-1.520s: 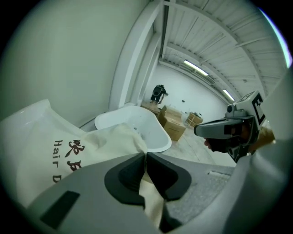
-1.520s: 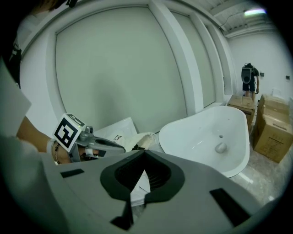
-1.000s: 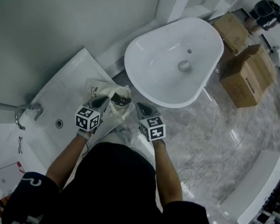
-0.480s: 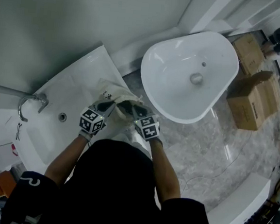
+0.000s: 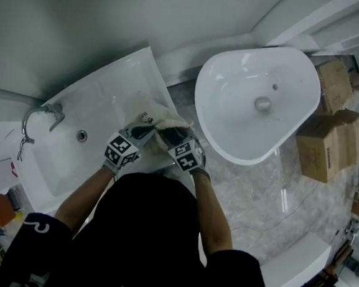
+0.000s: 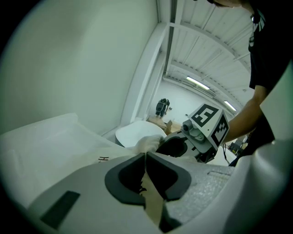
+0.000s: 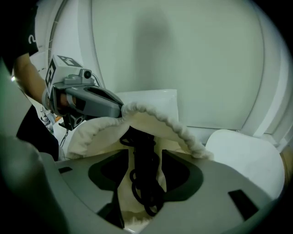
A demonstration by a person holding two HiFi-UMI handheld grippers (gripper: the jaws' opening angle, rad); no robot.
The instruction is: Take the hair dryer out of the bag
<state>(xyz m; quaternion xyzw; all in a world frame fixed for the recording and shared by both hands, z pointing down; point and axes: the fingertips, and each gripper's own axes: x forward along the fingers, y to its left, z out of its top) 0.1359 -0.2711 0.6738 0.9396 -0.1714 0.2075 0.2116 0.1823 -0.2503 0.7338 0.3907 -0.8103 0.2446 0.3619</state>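
Left gripper (image 5: 144, 132) is clamped on the limp bag (image 5: 163, 116), and right gripper (image 5: 171, 134)'s jaws have just sprung open around the hair dryer (image 7: 140, 141), which looks rigid and smooth, so I'd clamp its body, not the floppy cord (image 7: 149, 200).

R tongs (image 5: 175, 135) moved into bag (image 5: 152, 111) mouth, jaws just opened round black cord (image 7: 145, 183).

I wear a black short-sleeved T-shirt (image 5: 150, 231) with a white curl (image 5: 33, 222) on its left sleeve. My left gripper (image 5: 142, 131) and right gripper (image 5: 171, 135) are pale grey, each bearing a black-and-white marker cube. The right's jaws have just been opening around a black hair dryer cable (image 7: 144, 183).
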